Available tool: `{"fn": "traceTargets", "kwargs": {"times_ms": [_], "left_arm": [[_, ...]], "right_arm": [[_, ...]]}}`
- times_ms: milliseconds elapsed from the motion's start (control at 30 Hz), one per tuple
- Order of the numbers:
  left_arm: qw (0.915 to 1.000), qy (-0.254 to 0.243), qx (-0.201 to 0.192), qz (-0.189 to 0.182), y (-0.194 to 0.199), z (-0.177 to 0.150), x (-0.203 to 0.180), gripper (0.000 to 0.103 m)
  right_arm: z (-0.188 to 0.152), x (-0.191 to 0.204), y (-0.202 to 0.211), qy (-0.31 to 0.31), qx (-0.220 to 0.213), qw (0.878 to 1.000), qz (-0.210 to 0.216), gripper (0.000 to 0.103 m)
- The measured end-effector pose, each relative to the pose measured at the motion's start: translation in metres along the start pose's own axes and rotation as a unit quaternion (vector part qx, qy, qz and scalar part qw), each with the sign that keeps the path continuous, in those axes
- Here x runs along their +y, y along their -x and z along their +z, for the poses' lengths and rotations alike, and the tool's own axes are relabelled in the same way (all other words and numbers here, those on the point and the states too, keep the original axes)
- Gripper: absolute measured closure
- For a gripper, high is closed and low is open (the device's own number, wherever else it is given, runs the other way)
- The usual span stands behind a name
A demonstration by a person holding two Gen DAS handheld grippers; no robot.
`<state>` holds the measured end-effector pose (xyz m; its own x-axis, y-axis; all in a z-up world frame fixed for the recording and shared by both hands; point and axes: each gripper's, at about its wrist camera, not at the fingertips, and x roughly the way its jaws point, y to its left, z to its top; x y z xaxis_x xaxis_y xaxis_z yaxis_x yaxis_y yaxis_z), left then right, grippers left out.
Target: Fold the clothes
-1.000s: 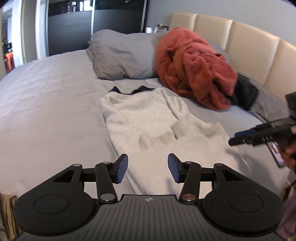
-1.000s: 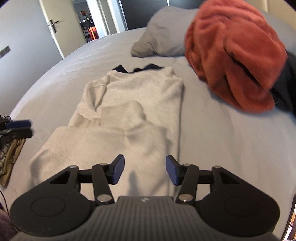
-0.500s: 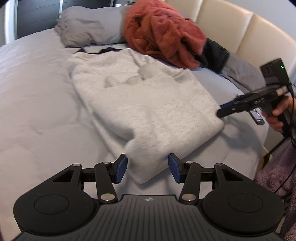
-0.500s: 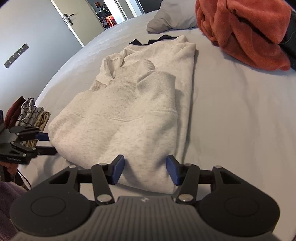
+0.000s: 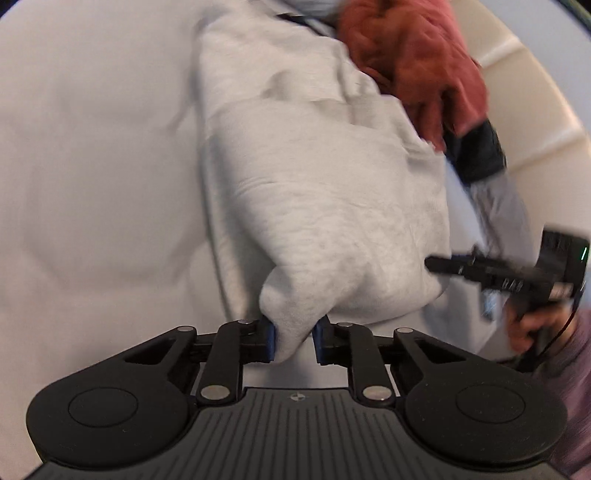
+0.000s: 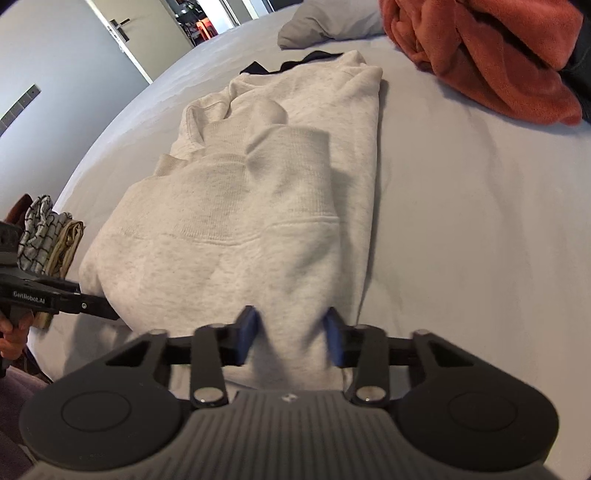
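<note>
A pale grey sweatshirt [image 5: 325,206] [image 6: 258,221] lies on the bed, sleeves folded in, hem toward me. In the left wrist view my left gripper [image 5: 295,339] is closing, and its blue pads pinch a bunched corner of the hem. In the right wrist view my right gripper [image 6: 291,336] is also closing, its pads pressing into the other end of the hem. Each gripper shows in the other's view: the right gripper [image 5: 443,266] at the sweatshirt's right edge, the left gripper [image 6: 103,310] at its left corner, each held by a hand [image 5: 524,328].
A rust-red fleece [image 6: 498,55] and a dark garment [image 5: 476,155] are heaped by the cream headboard [image 5: 535,92]. A grey pillow [image 6: 325,22] lies beyond the collar. Folded clothes [image 6: 48,236] sit off the bed's left edge. Grey sheet [image 6: 480,221] spreads to the right.
Both grippers dropped onto the hem and their jaws narrowed around the cloth. The left one came down farther and rolled, bunching its corner of the hem.
</note>
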<state>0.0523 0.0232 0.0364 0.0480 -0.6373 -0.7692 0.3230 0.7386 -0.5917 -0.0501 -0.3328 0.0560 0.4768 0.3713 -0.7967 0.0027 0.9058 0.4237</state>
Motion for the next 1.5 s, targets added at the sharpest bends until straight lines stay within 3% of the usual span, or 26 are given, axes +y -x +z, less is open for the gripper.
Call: {"fn": "traceTargets", "kwargs": {"times_ms": [100,233,333,500,733,867,967,1033,1100,1133,1267,1333,1433,1500], "left_arm": [[0.9995,0.030,0.009,-0.005,-0.001,0.004,0.004,0.090],[0.9990,0.002,0.044,0.006,0.014,0.010,-0.009,0.092],[0.9959,-0.025,0.086,0.014,0.028,0.008,-0.018,0.092],[0.9875,-0.064,0.143,0.009,0.040,-0.027,-0.034,0.092],[0.9886,-0.014,0.146,0.032,0.009,-0.045,-0.013,0.090],[0.9895,-0.008,0.141,0.032,0.003,-0.045,-0.008,0.086],[0.9893,-0.032,0.137,0.038,0.010,-0.045,-0.017,0.085],[0.9883,-0.058,0.134,0.042,0.022,-0.044,-0.025,0.078],[0.9891,-0.075,0.121,0.035,0.040,-0.043,-0.028,0.053],[0.9909,-0.075,0.109,0.026,0.050,-0.041,-0.028,0.051],[0.9985,-0.041,0.037,-0.003,0.082,-0.024,-0.021,0.049],[0.9998,-0.019,0.008,0.007,0.083,-0.017,-0.014,0.049],[0.9982,-0.009,-0.032,0.050,0.073,-0.009,-0.010,0.052],[0.9985,0.013,-0.047,0.026,0.066,-0.004,-0.004,0.054]], "right_arm": [[0.006,-0.007,0.002,-0.035,0.011,0.999,0.006,0.075],[0.015,-0.013,0.015,-0.080,0.028,0.995,0.054,0.086],[0.014,-0.005,0.023,-0.069,0.065,0.992,0.085,0.089],[-0.010,0.010,0.027,-0.030,0.128,0.988,0.084,0.090],[-0.019,0.016,0.011,-0.008,0.147,0.988,0.045,0.089],[-0.011,0.028,0.002,0.030,0.149,0.988,0.017,0.082],[-0.011,0.032,0.000,0.039,0.153,0.987,0.006,0.077],[-0.003,0.030,0.008,0.038,0.144,0.989,0.005,0.070],[0.005,0.027,0.021,0.042,0.119,0.992,0.002,0.057],[0.010,0.025,0.027,0.040,0.106,0.994,0.001,0.056],[0.032,0.018,0.046,0.033,0.045,0.998,0.004,0.051],[0.041,0.021,0.044,0.033,0.024,0.999,0.002,0.050],[0.051,0.027,0.034,0.038,0.005,0.999,-0.004,0.050],[0.056,0.029,0.027,0.044,0.004,0.999,-0.009,0.048]]}}
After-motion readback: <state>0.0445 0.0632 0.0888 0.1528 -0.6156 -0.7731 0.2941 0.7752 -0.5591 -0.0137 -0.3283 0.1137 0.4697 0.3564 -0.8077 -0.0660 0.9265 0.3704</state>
